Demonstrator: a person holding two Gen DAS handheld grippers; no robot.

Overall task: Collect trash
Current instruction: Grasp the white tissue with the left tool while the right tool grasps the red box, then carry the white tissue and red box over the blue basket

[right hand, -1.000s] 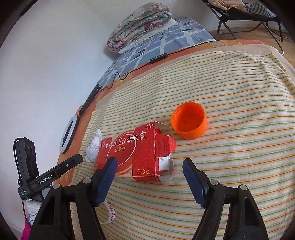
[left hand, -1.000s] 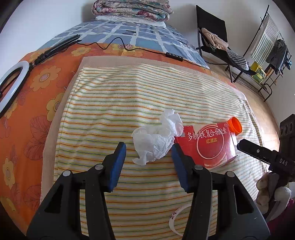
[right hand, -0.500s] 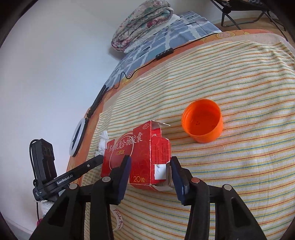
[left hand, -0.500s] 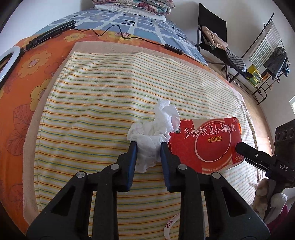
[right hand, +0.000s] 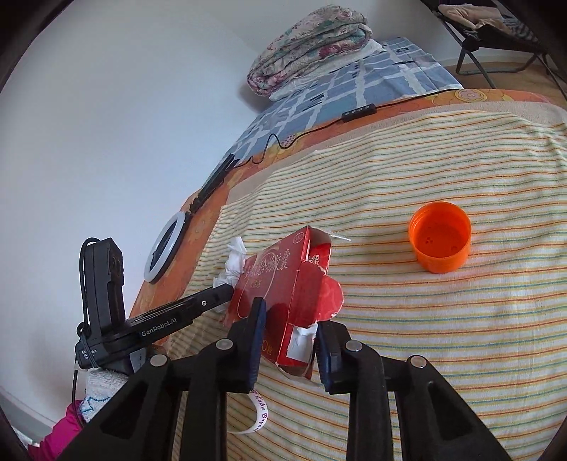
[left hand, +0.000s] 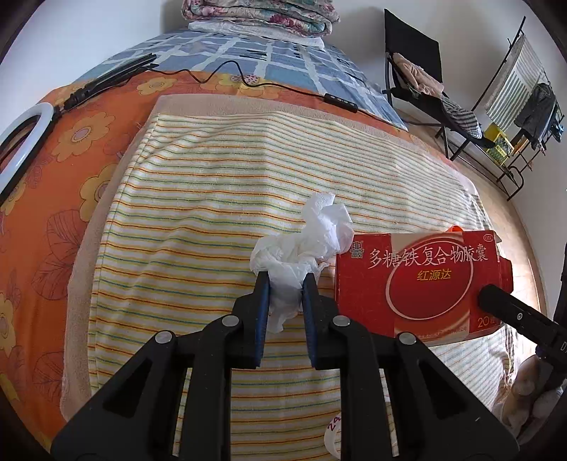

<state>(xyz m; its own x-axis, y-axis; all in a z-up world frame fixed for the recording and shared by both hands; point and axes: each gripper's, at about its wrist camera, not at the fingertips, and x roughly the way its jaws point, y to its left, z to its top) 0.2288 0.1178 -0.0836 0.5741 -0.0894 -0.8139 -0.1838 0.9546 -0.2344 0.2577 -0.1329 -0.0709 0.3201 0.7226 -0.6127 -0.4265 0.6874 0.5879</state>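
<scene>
My left gripper (left hand: 285, 280) is shut on a crumpled white tissue (left hand: 308, 241) and holds it above the striped towel (left hand: 212, 198). My right gripper (right hand: 288, 312) is shut on a red medicine box (right hand: 283, 283) with a torn open end flap, lifted off the towel. The box also shows in the left wrist view (left hand: 418, 280), right of the tissue. The tissue shows in the right wrist view (right hand: 232, 262) behind the box. An orange cap (right hand: 441, 241) stands open side up on the towel, to the right of and beyond the box.
The towel lies on an orange flowered sheet (left hand: 42, 184) over a bed. A ring light (left hand: 21, 142) and its cable (left hand: 226, 71) lie at the far left. Folded quilts (left hand: 258, 14) sit at the bed's head. A chair (left hand: 414, 71) and a drying rack (left hand: 517, 92) stand to the right.
Both grippers have closed from open, the left on the tissue and the right on the red box. Both things have been lifted off the towel.
</scene>
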